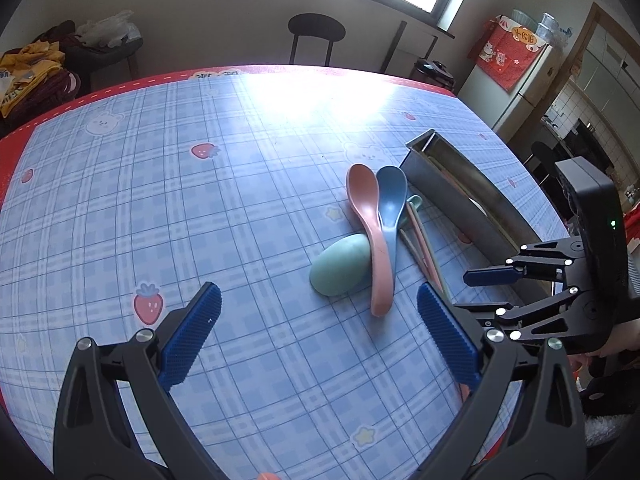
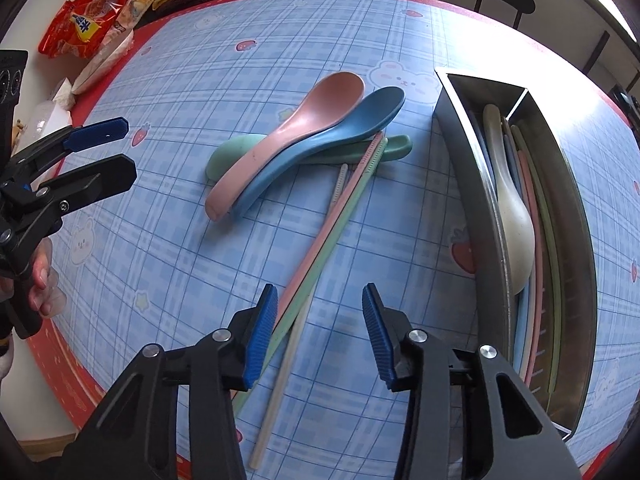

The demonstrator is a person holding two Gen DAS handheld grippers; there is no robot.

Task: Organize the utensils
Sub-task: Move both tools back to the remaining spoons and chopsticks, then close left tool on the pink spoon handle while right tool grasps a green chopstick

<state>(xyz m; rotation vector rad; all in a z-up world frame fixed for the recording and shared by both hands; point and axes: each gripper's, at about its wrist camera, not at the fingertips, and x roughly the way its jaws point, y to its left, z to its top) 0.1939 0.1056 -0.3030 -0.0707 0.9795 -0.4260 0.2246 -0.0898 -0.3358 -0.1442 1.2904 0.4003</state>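
A pink spoon [image 1: 370, 236] [image 2: 288, 138], a blue spoon [image 1: 390, 216] [image 2: 324, 144] and a green spoon [image 1: 340, 266] [image 2: 236, 152] lie crossed on the checked tablecloth. Several chopsticks [image 2: 320, 236] [image 1: 424, 248] lie beside them. A metal utensil box [image 2: 560, 240] [image 1: 460, 188] holds a white spoon [image 2: 514, 220] and more chopsticks. My left gripper [image 1: 320, 332] is open and empty, just short of the spoons. My right gripper [image 2: 320, 336] is open and empty, its left pad [image 2: 262, 340] over the chopstick ends.
Snack bags [image 2: 92, 20] and tissue lie at the table's far left edge. A black stool [image 1: 316, 36] stands beyond the table. A fridge [image 1: 520, 92] stands to the right. The left gripper also shows in the right wrist view [image 2: 108, 148].
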